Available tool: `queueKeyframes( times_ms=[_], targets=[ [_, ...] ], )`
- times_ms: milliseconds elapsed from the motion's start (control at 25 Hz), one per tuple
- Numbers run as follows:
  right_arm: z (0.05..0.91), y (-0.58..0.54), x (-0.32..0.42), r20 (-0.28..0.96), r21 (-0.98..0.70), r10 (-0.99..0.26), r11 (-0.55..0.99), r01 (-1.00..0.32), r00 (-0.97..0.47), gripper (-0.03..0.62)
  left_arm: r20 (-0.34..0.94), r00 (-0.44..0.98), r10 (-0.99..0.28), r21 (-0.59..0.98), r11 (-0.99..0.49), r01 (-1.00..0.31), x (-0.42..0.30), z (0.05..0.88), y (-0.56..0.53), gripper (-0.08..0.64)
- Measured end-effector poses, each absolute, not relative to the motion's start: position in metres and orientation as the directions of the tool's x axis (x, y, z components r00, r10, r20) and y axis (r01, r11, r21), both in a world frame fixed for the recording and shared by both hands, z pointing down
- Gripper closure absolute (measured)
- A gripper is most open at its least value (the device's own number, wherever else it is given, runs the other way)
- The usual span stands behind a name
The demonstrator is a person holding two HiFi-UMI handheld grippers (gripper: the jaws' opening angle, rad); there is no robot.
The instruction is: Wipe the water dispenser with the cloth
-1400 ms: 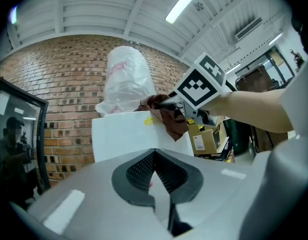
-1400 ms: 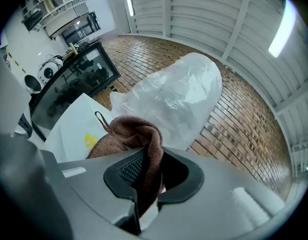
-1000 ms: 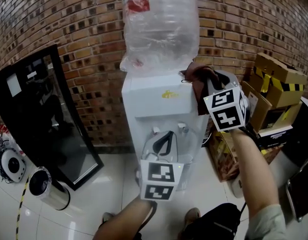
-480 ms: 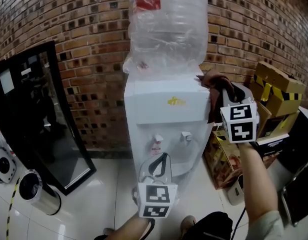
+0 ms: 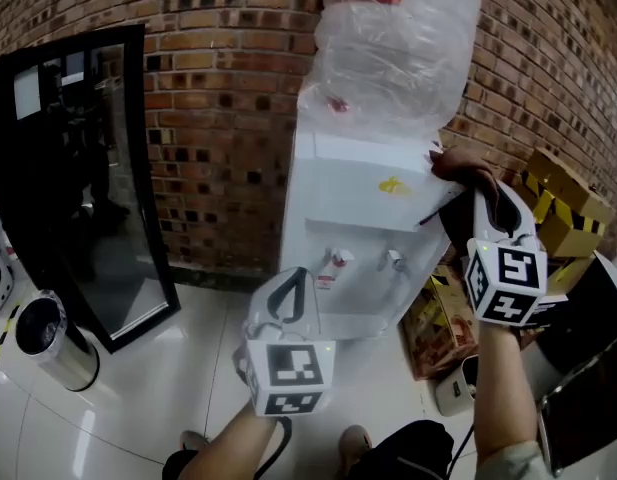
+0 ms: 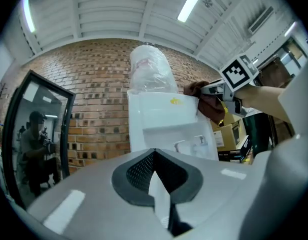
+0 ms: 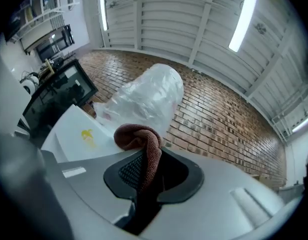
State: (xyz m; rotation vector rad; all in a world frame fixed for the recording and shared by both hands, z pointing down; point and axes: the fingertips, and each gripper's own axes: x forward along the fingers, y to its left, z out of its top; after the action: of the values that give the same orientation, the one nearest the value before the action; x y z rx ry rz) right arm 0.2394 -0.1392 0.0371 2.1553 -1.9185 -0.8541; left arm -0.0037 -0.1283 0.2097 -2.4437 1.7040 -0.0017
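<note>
**Cloth at the dispenser's top corner**

The right gripper [image 7: 148,160] grips the cloth [image 7: 142,136]. Its jaws have just opened a touch, with the cloth pinched between them. The cloth's bunched end lies against the top right corner of the white dispenser [image 5: 353,203], under the bottle [image 5: 398,38]. The left gripper [image 6: 154,153] is closed on nothing, held low in front of the taps [image 5: 393,260] and clear of them.

Left gripper [image 5: 296,273] level, jaws together, empty, right gripper [image 5: 485,193] higher to its right, tilted up, jaws just eased wider, pinching cloth [image 5: 456,161].
</note>
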Motion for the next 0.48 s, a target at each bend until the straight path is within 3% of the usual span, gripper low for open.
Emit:
queueKeyframes(
  times_ms=[240, 480],
  targets=[
    [0.026, -0.112, 0.135, -0.405, 0.545, -0.898, -0.085, -0.834, -0.172, 0.52, -0.175, 0.277, -0.945, -0.144, -0.254, -0.956, -0.038, 0.185, -0.126, 0.56],
    [0.045, -0.117, 0.033, -0.355, 0.683, -0.867, 0.014, -0.73, -0.349, 0.52, -0.154, 0.225, -0.962, -0.124, -0.207, -0.97, -0.077, 0.193, -0.126, 0.56]
  ],
)
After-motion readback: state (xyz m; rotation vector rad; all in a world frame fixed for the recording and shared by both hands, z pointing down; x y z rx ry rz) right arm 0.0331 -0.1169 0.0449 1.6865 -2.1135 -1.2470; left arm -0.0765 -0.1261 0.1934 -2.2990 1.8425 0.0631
